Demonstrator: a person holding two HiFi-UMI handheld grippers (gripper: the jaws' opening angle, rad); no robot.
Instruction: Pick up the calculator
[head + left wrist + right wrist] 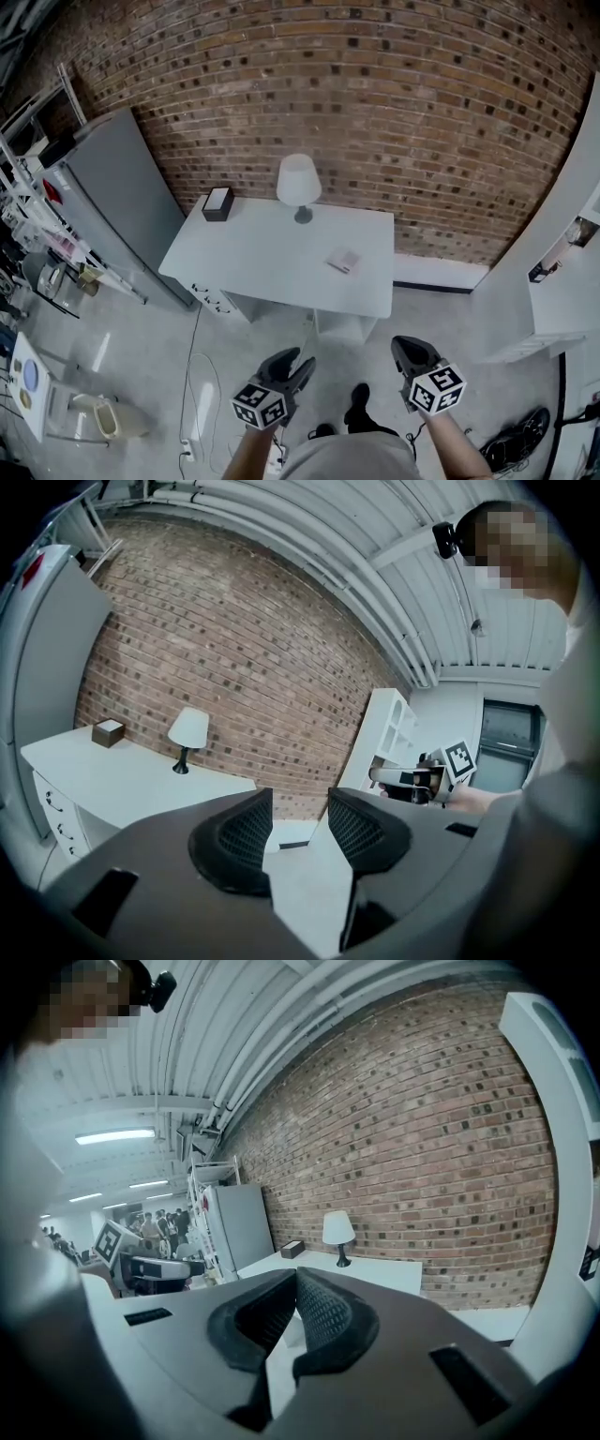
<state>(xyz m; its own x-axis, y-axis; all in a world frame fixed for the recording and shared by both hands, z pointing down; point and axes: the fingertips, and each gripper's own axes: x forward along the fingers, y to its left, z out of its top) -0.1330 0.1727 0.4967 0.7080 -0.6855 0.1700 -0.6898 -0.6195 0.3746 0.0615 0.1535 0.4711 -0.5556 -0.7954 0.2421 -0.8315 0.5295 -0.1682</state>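
The calculator (343,261), small, flat and light-coloured, lies on the white table (272,258) near its right front part. Both grippers hang low over the floor in front of the table, well short of it. My left gripper (302,364) (300,803) is open, a clear gap between its ribbed pads and nothing in it. My right gripper (405,349) (296,1279) has its jaw tips touching and holds nothing. In the two gripper views the table shows far ahead, and the calculator cannot be made out there.
A white lamp (298,185) and a dark tissue box (217,203) stand at the table's back edge by the brick wall. A grey cabinet (112,197) stands left of the table and a white shelf unit (562,281) to the right. Cables (195,394) lie on the floor.
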